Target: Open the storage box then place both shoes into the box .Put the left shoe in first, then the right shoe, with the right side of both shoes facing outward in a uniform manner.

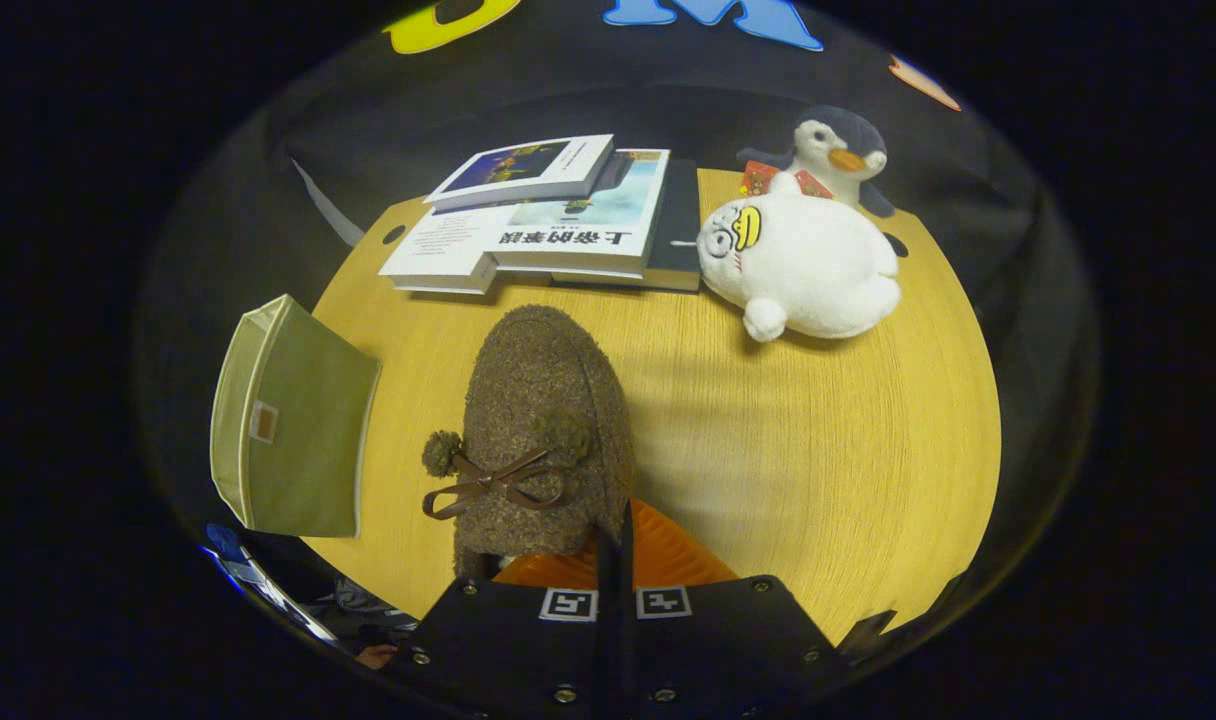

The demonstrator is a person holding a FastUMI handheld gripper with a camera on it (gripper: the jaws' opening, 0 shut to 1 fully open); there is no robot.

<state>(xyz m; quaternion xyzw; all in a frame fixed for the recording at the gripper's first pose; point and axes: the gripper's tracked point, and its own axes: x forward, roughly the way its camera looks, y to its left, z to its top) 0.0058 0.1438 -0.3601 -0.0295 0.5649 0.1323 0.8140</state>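
Note:
A brown fuzzy shoe (543,420) with a small brown bow and pompoms is held just ahead of me, its toe pointing away toward the books. My gripper (613,560) is shut on the shoe's rear rim, and the orange fingers (668,555) press together with the rim's edge between them. The green fabric storage box (303,430) stands to the left of the shoe at the table's left edge, showing a face with a small label patch. I cannot tell whether the box is open.
The shoe is over a round yellow wooden table (818,450). Beyond it lies a stack of books (558,215). To their right are a white plush seal (803,265) and, behind it, a plush penguin (838,150).

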